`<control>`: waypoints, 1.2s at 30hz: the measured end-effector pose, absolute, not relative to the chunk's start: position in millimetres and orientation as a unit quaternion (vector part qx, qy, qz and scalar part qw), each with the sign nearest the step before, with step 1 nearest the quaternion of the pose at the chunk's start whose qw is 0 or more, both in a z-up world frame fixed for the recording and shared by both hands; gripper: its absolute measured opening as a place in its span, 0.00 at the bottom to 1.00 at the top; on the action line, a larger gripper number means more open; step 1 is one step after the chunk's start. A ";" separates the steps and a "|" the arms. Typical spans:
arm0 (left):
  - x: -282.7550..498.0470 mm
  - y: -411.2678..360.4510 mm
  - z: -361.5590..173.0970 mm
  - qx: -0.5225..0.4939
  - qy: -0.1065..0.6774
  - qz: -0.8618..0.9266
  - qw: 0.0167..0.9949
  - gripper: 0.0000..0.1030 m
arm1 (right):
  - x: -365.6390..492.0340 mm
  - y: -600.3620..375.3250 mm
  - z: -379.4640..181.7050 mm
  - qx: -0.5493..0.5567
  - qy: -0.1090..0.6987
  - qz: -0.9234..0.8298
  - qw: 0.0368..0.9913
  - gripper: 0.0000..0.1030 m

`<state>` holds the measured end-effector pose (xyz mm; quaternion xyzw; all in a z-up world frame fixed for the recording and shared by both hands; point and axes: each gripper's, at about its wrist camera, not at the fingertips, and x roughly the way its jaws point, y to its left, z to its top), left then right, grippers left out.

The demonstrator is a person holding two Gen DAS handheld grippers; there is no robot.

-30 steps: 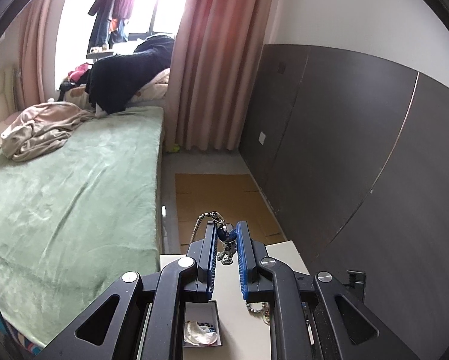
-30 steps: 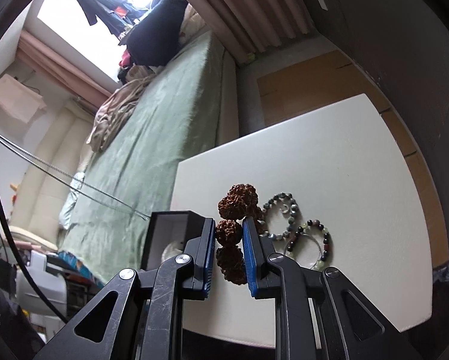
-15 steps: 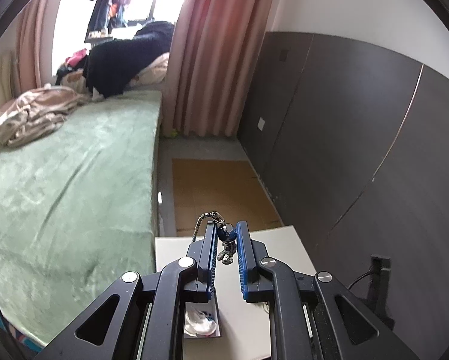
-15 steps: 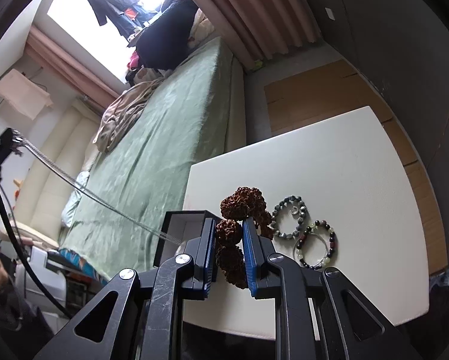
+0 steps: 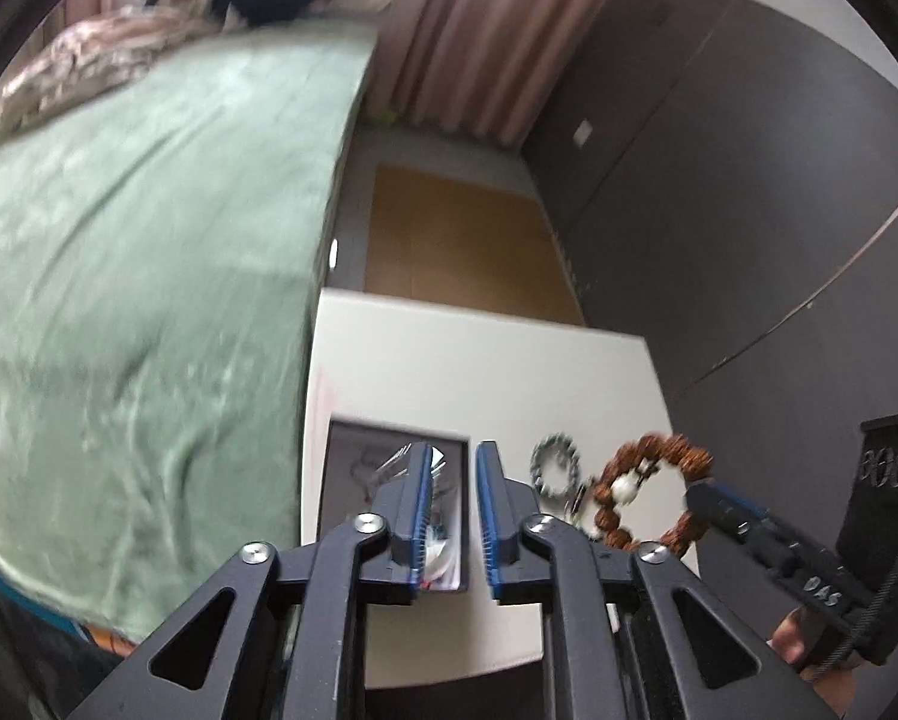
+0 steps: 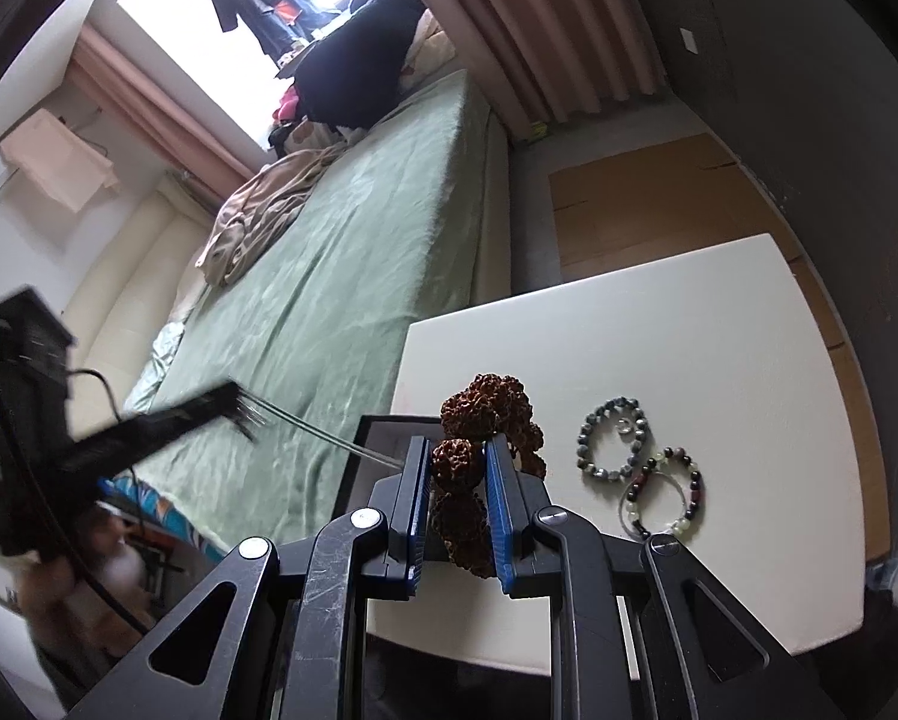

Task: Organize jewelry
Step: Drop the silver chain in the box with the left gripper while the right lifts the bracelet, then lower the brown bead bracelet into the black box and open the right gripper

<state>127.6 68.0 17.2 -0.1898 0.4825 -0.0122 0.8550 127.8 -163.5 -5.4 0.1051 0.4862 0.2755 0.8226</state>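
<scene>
My right gripper (image 6: 459, 450) is shut on a bracelet of large rough brown beads (image 6: 484, 405), held above the white table (image 6: 718, 324); the bracelet also shows in the left wrist view (image 5: 646, 495). My left gripper (image 5: 453, 468) is open over a dark jewelry box (image 5: 353, 468), with a silver chain (image 5: 398, 459) blurred at its left finger, falling into the box. The box edge shows in the right wrist view (image 6: 383, 420). A grey bead bracelet (image 6: 613, 438) and a green and dark bead bracelet (image 6: 667, 495) lie on the table to the right.
A bed with a green cover (image 6: 341, 252) runs along the table's left side. A dark panelled wall (image 5: 748, 180) stands to the right. Cardboard sheets (image 5: 466, 246) lie on the floor beyond the table. My left gripper shows blurred at the left of the right wrist view (image 6: 149, 426).
My left gripper has tipped down over the box and opened, letting go of the silver chain. My right gripper has kept hold of the brown bead bracelet.
</scene>
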 end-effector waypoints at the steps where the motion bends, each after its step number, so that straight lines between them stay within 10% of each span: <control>1: 125.4 69.4 13.6 -0.192 0.486 -0.011 0.852 0.44 | 128.0 -158.9 -5.7 0.103 0.487 0.278 0.821 0.19; 4: 113.0 81.1 11.0 -0.205 0.469 0.003 0.859 0.65 | 128.3 -146.6 -7.0 0.096 0.490 0.285 0.818 0.19; 25: 60.4 164.3 2.3 -0.266 0.430 0.072 0.860 0.66 | 136.2 -51.4 -36.9 0.107 0.516 0.371 0.765 0.19; 36: 70.9 145.7 -2.4 -0.259 0.431 0.052 0.863 0.66 | 142.7 -105.8 -65.7 0.111 0.559 0.285 0.771 0.59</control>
